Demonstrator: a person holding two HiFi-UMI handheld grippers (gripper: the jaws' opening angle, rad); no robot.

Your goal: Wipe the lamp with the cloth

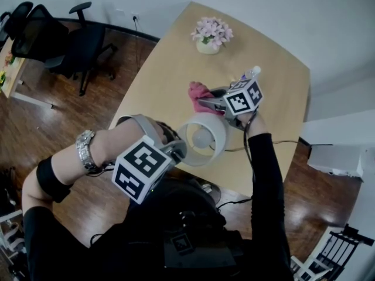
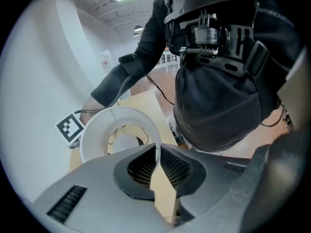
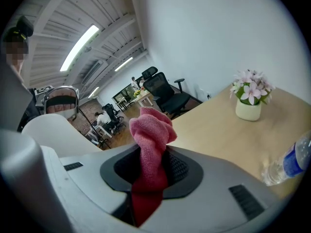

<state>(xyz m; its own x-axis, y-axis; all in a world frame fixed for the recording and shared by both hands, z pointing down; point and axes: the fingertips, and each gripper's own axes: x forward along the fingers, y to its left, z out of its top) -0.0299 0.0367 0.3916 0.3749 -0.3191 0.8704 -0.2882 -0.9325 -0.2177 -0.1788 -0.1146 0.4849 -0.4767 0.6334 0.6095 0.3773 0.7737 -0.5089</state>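
The lamp's white shade (image 1: 202, 138) stands tilted near the table's front edge, with its bulb showing inside. My left gripper (image 1: 177, 151) is shut on the near rim of the shade (image 2: 119, 130); in the left gripper view, the thin rim sits pinched between the pads of that gripper (image 2: 157, 161). A pink cloth (image 1: 198, 92) bunches out of my right gripper (image 1: 208, 104), just behind the shade. In the right gripper view, this gripper (image 3: 150, 171) is shut on the cloth (image 3: 151, 132), and the shade (image 3: 51, 130) curves at the left.
A pot of pink flowers (image 1: 211, 37) stands at the far side of the wooden table (image 1: 158, 69). A clear water bottle (image 1: 251, 73) lies right of my right gripper. A cable (image 1: 275, 142) runs off the table's right side. Black office chairs (image 1: 58, 40) stand on the floor at left.
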